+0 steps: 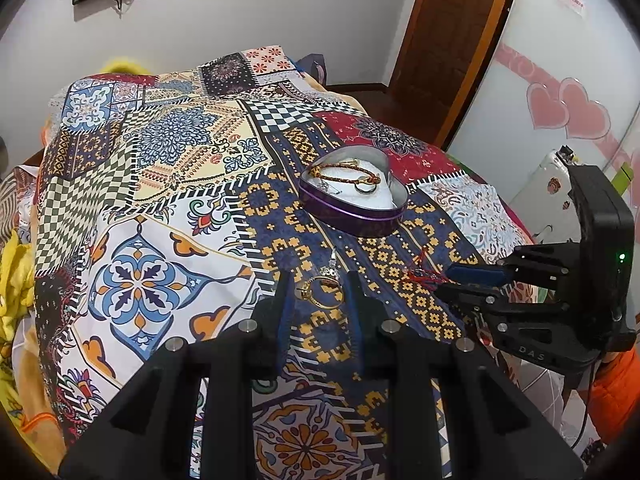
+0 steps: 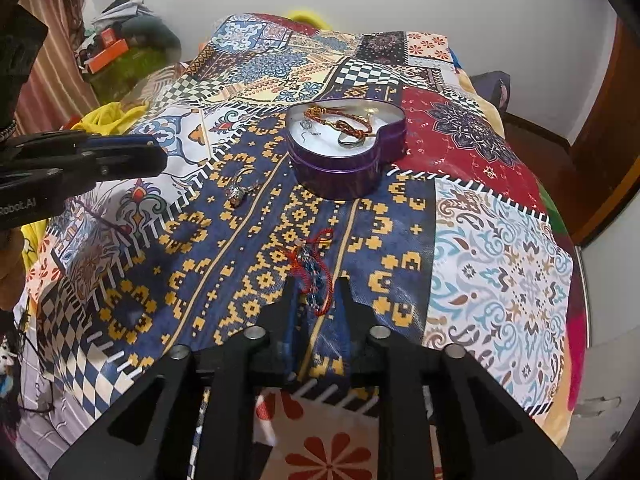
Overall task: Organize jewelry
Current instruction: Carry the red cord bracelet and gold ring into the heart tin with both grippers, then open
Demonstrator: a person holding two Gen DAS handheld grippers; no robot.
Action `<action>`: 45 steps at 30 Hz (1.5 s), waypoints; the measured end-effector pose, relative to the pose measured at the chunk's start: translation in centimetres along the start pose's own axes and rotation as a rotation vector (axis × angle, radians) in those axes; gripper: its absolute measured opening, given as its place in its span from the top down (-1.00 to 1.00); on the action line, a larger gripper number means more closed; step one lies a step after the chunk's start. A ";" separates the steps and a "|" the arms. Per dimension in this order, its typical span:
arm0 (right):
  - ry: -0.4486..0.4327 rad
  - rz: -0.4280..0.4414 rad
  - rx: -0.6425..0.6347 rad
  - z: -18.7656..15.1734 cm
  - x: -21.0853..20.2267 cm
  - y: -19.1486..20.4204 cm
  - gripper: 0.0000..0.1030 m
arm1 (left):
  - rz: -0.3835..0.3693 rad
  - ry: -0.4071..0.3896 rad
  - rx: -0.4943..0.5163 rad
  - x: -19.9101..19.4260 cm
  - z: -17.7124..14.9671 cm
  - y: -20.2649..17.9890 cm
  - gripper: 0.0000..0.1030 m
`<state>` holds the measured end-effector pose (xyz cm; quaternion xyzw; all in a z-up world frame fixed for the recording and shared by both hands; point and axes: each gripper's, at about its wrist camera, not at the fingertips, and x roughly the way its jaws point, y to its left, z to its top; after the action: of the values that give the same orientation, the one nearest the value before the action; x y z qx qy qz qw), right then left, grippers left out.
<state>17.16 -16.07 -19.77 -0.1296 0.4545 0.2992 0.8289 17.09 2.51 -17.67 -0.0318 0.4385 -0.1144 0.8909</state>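
A purple heart-shaped tin [image 1: 352,212] [image 2: 340,172] stands open on the patterned cloth, holding a braided red-gold bracelet [image 1: 344,174] [image 2: 340,124], a ring and small earrings. A gold ring with a silver charm [image 1: 322,286] [image 2: 240,190] lies on the cloth between the open fingers of my left gripper [image 1: 318,280]. A red and blue cord bracelet [image 2: 314,268] [image 1: 422,274] lies between the open fingers of my right gripper [image 2: 316,292], its far end stretching beyond the tips. Neither gripper holds anything.
The patchwork cloth [image 1: 160,184] covers a raised surface that drops off at the edges. A wooden door [image 1: 452,40] and a white cabinet with pink hearts [image 1: 560,112] stand to the right. Clutter and yellow fabric [image 2: 108,116] lie at the left.
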 end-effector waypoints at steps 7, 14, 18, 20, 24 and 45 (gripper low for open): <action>-0.013 0.002 -0.004 -0.4 0.4 0.0 0.83 | 0.000 0.000 0.003 -0.1 0.1 -0.2 0.53; -0.063 0.020 0.002 0.4 -0.8 0.4 0.87 | 0.006 -0.007 0.008 -0.4 0.2 -0.4 0.53; -0.123 0.029 -0.001 1.5 -2.7 0.6 0.87 | 0.007 -0.013 0.011 -0.6 0.3 -0.5 0.53; -0.155 0.020 -0.001 2.1 -3.6 0.6 0.87 | 0.008 -0.016 0.010 -0.7 0.4 -0.5 0.53; -0.196 0.016 0.008 2.8 -4.8 0.5 0.87 | 0.007 -0.020 0.010 -0.8 0.4 -0.5 0.53; -0.340 -0.013 0.045 8.8 -6.6 -1.6 0.87 | -0.013 -0.084 0.032 0.9 5.7 -1.4 0.53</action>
<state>21.43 -15.49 -9.53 -0.0614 0.3135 0.3013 0.8984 21.87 0.67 -14.65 -0.0248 0.3987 -0.1257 0.9081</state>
